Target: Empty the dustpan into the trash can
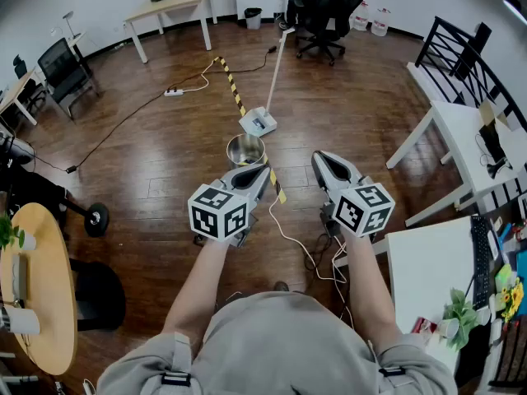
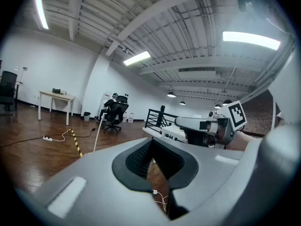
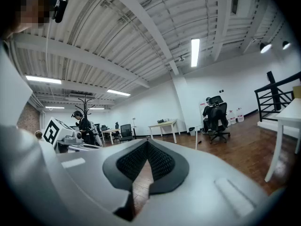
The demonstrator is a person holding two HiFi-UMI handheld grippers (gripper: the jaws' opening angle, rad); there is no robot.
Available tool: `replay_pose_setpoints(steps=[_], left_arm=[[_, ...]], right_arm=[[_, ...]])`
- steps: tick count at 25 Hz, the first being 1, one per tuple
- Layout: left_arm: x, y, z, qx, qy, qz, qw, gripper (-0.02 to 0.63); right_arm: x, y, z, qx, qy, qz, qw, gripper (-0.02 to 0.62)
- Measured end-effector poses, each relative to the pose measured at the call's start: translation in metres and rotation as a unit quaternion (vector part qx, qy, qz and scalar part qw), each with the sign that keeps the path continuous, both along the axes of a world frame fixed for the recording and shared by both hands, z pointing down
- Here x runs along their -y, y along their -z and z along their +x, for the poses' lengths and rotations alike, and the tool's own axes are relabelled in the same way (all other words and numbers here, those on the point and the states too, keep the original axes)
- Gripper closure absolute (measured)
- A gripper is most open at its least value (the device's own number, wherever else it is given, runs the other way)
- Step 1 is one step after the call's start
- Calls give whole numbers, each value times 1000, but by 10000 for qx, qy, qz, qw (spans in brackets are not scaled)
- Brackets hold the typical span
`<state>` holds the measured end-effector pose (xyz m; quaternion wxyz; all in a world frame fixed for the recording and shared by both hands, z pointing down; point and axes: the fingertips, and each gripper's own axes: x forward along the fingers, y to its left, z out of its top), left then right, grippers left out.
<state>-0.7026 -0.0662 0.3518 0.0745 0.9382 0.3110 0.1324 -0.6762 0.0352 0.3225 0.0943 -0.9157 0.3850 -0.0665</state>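
The trash can (image 1: 245, 149) stands on the floor just ahead of the left gripper (image 1: 255, 171). The dustpan (image 1: 258, 123) sits on the floor just beyond the can. A floor tape (image 1: 231, 85) runs in from far ahead, passes the can's right side and ends between the left gripper and the right gripper (image 1: 323, 160). A cable (image 1: 306, 253) lies on the floor beneath the right gripper. A desk (image 1: 461, 128) stands to that gripper's right. A table (image 1: 49, 315) stands left of and behind the left gripper.

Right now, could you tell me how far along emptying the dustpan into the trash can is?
Nothing looks done yet. The white dustpan stands on the floor just beyond the metal trash can, untouched. The left hand-held gripper and right hand-held gripper are shut and empty. Left: grasping, lifting, tipping it.
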Motion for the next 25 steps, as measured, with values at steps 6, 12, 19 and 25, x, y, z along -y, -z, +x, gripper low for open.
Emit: replay_pose_setpoints(steps=[6, 12, 19, 25], left_arm=[[-25, 2, 55, 35, -86, 90, 9999, 601], [-36, 1, 128, -21, -174, 112, 9998, 601], [-30, -19, 262, 49, -501, 167, 9986, 601], [-37, -8, 373, 214, -736, -73, 9970, 601]], right_arm=[[-24, 8, 57, -76, -48, 2, 10000, 595], [-40, 6, 127, -102, -181, 16, 9998, 595], [-34, -9, 251, 12, -444, -156, 9989, 595], [-40, 10, 359, 28, -705, -140, 9974, 595]])
